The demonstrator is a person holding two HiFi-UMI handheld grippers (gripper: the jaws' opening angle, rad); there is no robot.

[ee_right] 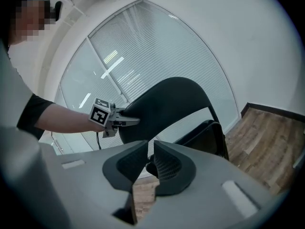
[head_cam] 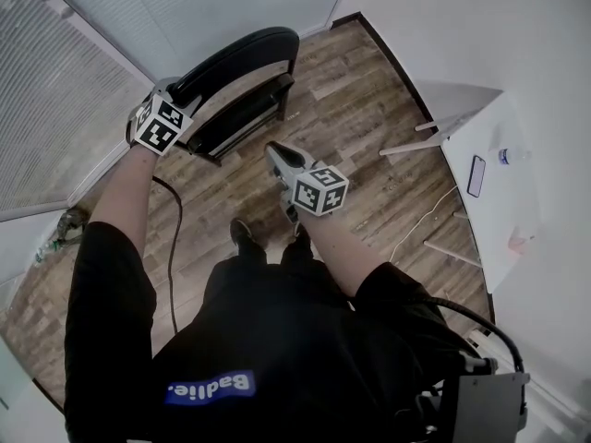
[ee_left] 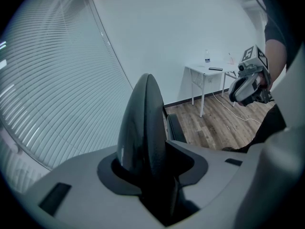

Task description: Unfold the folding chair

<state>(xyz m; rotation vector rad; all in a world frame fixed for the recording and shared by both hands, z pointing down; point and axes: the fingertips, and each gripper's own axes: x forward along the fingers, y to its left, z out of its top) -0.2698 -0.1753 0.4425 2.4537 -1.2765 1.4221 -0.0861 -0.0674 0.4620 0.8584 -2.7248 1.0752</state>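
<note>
- The chair (head_cam: 242, 118) stood on the wood floor (head_cam: 369, 118) just ahead of us, close to the blinds (head_cam: 55, 90). Its seat (head_cam: 231, 129) was tipped up steeply against the frame, not lying flat.
- Its curved black back (head_cam: 238, 53) was the uppermost part, with the seat hanging just under it.
- Our left claw (head_cam: 180, 92) was clamped on the near end of that back. In the left gripper view the back's edge rose straight up from between the two pads, which pressed on it from either side.
- Our right claw (head_cam: 275, 155) hung over the floor, near the seat but apart from it, and pointed toward the chair.
- In the right gripper view its jaws were drawn together with only a sliver between them, and they held nothing. The chair and the left claw showed beyond them.
- A dark cable (head_cam: 174, 247) trailed down from our left arm and past our leg.
- One shoe (head_cam: 243, 235) rested on the floor just behind the chair.
- A white table (head_cam: 503, 212) stood well off to our right, with a phone (head_cam: 476, 175) and a bottle (head_cam: 511, 155) on it.
- A pale cord (head_cam: 420, 220) lay on the floor beside the table.
</note>
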